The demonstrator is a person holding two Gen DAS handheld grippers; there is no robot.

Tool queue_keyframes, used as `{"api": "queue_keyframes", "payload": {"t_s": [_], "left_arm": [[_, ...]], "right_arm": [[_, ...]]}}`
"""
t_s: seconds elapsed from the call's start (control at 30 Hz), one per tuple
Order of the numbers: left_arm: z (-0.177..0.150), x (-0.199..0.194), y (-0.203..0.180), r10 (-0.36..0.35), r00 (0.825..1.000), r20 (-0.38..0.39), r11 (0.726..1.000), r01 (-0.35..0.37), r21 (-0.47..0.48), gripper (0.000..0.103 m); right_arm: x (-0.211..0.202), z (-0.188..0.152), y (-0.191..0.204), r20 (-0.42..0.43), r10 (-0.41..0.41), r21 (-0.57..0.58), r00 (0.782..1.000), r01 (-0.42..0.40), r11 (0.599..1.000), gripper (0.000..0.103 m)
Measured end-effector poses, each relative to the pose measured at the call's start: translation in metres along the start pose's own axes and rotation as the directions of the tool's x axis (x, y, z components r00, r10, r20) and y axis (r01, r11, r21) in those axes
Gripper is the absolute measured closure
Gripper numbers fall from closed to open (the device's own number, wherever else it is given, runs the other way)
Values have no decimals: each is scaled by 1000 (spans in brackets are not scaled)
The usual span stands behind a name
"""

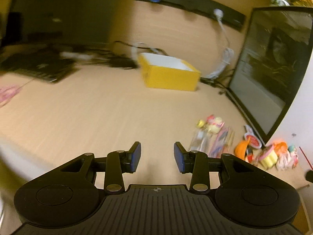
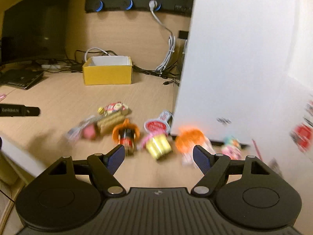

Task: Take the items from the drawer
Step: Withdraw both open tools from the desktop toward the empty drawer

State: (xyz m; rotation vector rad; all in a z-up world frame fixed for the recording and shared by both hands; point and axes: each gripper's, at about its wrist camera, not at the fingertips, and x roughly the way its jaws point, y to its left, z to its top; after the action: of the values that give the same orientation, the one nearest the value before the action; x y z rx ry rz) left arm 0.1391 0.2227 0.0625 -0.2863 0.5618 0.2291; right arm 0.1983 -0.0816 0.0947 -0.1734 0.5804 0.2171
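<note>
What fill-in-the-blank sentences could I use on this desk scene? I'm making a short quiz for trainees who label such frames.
1. The open box at the back of the desk is ____ on the outside.
2. The pads of the right gripper are ____ in colour.
3. Between the pads of the left gripper there is ____.
4. The white plug sits in a black ____ on the wall.

Missing words: yellow; blue; nothing; socket strip

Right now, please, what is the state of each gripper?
Left gripper: open, nothing between its pads.
Right gripper: open, holding nothing.
</note>
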Motion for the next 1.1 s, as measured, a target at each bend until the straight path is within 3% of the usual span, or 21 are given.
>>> {"api": "queue_keyframes", "payload": {"t_s": [0.2,0.43,0.67,1.1], "left_arm": [[-64,-82,-14,50,999,-8,998,-50,25,62],[-143,-132,-55,17,995,-93,997,-10,81,62],[-192,-135,-82,-3,994,-110,991,17,132,62],[-206,-95,-85,-55,987,-152,981,82,177,62]], "right_arm": [[-74,-59,-13,21,54,4,998,-54,999,26],[-114,-122,-7,-24,156,22,987,-155,988,26],[-103,-170,13,-89,142,49,986,-138,989,26],[-71,-201,-2,-192,8,66,981,4,998,30]]}}
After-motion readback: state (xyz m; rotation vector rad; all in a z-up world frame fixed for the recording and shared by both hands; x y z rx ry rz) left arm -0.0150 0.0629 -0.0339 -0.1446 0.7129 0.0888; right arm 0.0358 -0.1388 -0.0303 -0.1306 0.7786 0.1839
